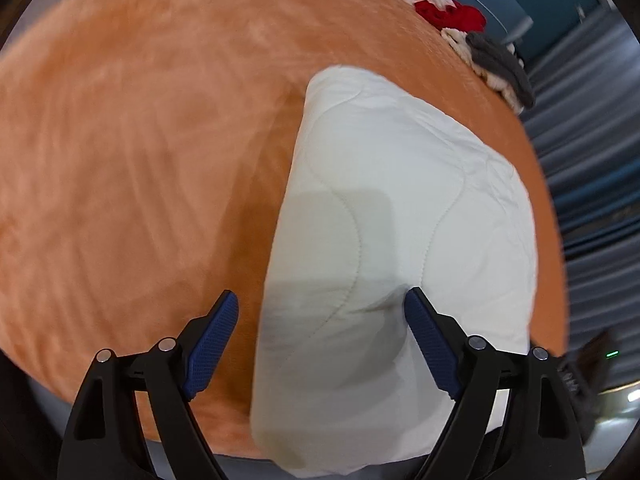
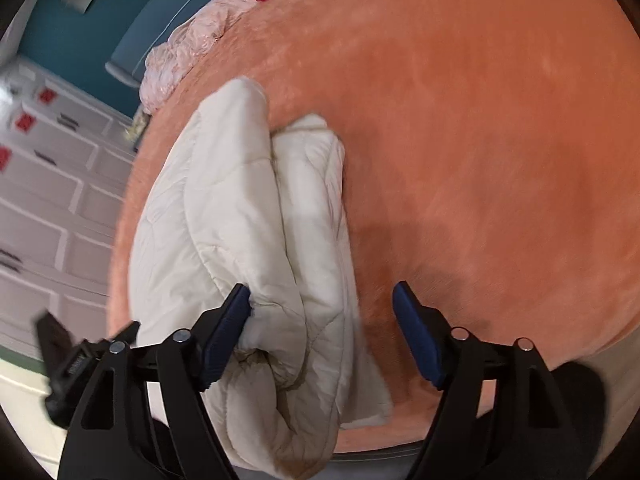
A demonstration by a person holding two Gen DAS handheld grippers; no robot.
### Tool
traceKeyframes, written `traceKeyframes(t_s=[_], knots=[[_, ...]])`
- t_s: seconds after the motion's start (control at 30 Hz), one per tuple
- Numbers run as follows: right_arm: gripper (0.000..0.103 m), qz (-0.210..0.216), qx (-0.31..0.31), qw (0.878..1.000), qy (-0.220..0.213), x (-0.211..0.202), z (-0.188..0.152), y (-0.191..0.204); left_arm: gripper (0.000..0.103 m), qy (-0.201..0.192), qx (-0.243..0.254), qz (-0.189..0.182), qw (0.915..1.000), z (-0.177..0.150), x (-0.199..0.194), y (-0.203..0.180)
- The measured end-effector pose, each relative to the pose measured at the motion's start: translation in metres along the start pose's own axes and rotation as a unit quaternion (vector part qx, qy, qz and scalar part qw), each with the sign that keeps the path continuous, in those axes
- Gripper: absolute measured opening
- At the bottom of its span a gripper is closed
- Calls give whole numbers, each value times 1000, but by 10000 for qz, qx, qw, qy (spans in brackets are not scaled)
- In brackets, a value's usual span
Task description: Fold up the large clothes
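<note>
Both grippers spread wide, gripping nothing. Left gripper [image 1: 322, 316] over near end of quilt [image 1: 400, 208]; right finger [image 1: 430, 344] resting on or just above the padding, can't tell which; left finger off its edge, over bed [image 1: 140, 160]. Right gripper [image 2: 322, 312] straddling quilt's [image 2: 240, 220] thick folded side; left finger touching the bulging roll, right finger over bare bed [image 2: 480, 140].

Quilt folded into long bundle near bed's edge, long axis running straight ahead from fingers in both views. Layers open toward right gripper, so probably that one nearer for next fold; likely grab near end, carry fwd along axis.

Clothes pile [image 1: 480, 48] at far end, well apart.
</note>
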State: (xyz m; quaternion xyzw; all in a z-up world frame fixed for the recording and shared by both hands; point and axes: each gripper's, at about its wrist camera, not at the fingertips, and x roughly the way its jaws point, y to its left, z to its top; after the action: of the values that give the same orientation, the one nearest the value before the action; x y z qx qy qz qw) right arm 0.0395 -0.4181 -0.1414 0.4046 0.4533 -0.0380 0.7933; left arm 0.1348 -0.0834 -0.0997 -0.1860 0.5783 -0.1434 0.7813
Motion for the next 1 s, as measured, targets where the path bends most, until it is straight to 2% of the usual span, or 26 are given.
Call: traceKeyframes(t_s=[0.13, 0.2, 0.3, 0.33, 0.4, 0.47, 0.57, 0.67, 0.77, 0.9, 1.0], knots=[[79, 650, 585, 9958, 270, 18, -2, -18, 88, 245, -318, -617, 9973, 0, 17, 10], [81, 938, 770, 9921, 320, 24, -4, -22, 96, 345, -452, -763, 9955, 1, 25, 11], [81, 1120, 729, 9905, 335, 30, -4, -17, 97, 383, -452, -813, 9949, 4, 32, 4], [78, 1093, 656, 9913, 327, 32, -4, -13, 97, 377, -412, -788, 9953, 5, 32, 2], [66, 1009, 504, 9932, 300, 31, -2, -4, 94, 320, -250, -709, 9967, 6, 28, -7], [41, 899, 266, 9954, 189, 22, 0, 7, 87, 166, -43, -636, 9978, 6, 20, -16], [30, 632, -257, 9975, -203, -6, 0, 34, 74, -197, 514, -528, 9971, 3, 0, -32], [28, 443, -725, 9948, -567, -29, -2, 62, 66, -499, 870, -614, 9931, 5, -25, -42], [28, 342, -1230, 9869, -990, -59, -5, 97, 63, -853, 1137, -777, 9868, 8, -57, -51], [28, 527, -1682, 9730, -1489, -97, -4, 134, 63, -1484, 1494, -1037, 9721, 14, -109, -66], [28, 777, -1926, 9604, -1855, -123, 2, 163, 63, -1947, 1735, -1251, 9573, 22, -149, -77]])
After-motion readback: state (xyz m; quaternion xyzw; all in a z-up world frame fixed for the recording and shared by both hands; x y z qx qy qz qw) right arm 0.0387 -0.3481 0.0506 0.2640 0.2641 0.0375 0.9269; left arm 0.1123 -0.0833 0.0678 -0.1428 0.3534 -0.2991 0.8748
